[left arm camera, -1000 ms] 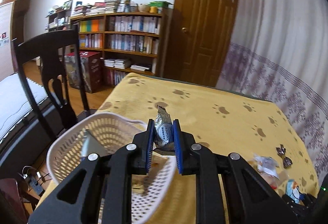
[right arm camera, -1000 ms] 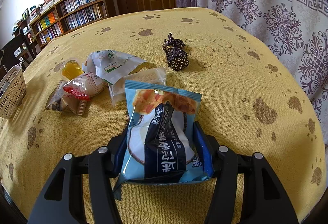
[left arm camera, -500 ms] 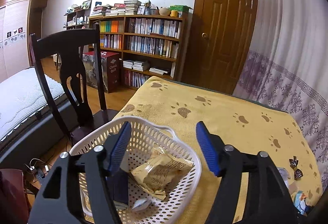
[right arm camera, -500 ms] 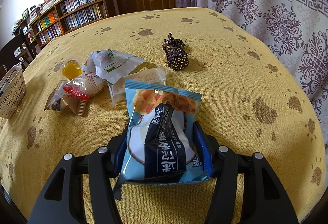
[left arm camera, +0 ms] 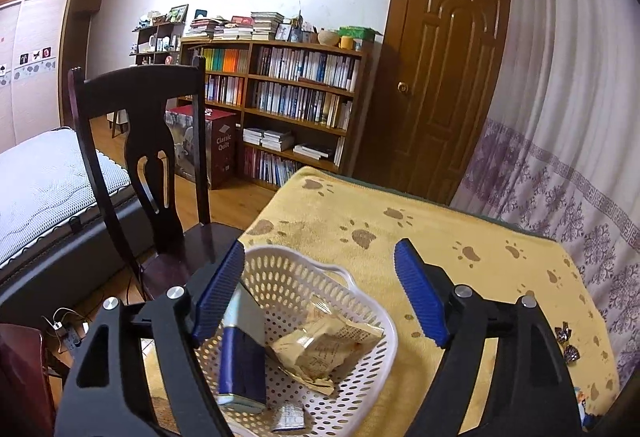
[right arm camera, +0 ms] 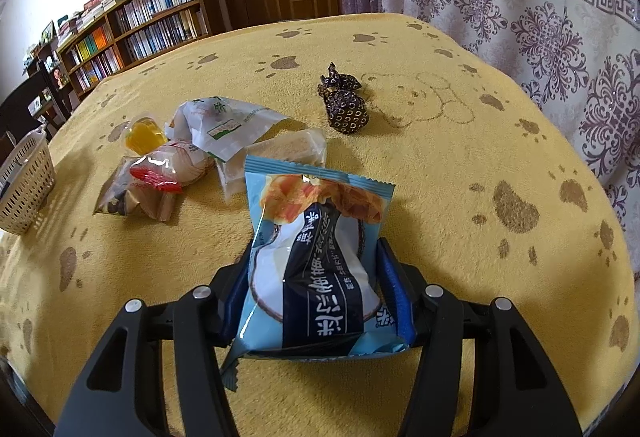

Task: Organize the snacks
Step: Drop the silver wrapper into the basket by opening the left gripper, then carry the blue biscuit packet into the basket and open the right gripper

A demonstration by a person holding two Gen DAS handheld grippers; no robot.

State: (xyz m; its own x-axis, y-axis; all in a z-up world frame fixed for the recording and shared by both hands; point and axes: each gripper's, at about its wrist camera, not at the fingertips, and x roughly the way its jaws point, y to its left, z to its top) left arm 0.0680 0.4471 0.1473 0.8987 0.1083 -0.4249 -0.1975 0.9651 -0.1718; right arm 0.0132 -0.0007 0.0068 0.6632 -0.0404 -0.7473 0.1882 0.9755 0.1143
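Bookshelves [left arm camera: 280,105], a brown door [left arm camera: 436,77] and patterned curtains [right arm camera: 540,9] frame the yellow paw-print cloth [right arm camera: 460,177] where we are sorting snacks into a white perforated basket [left arm camera: 352,285] at the table's corner, beside a dark wooden chair [left arm camera: 144,141].

A second ago our left gripper [left arm camera: 320,293] pinched a small silver-wrapped sweet above the basket; now its blue pads stand wide apart and empty, raised over the rim. The small silvery packet [left arm camera: 289,417] on the basket floor may be that sweet, which we judge delivered. It lies with a tan crinkled packet [left arm camera: 324,349] and a dark blue box [left arm camera: 240,369] leaning against the wall.

Our right gripper [right arm camera: 316,277] has not moved: its fingers are closed on the light blue snack bag [right arm camera: 316,249], held upright just above the cloth. We judge this bag the next to go into the basket, seen far off at the left edge in the right wrist view.

Still waiting on the cloth are a white-and-green packet [right arm camera: 224,121], a red-and-white one [right arm camera: 168,169], a clear-wrapped bar [right arm camera: 276,153], a yellow jelly cup [right arm camera: 144,133] and two dark foil sweets [right arm camera: 344,105].

Readable writing is scarce: "Classic Quilt" on a maroon box [left arm camera: 218,145] by the shelves. The blue bag carries large white Chinese characters, upside down to us; we cannot read them reliably.
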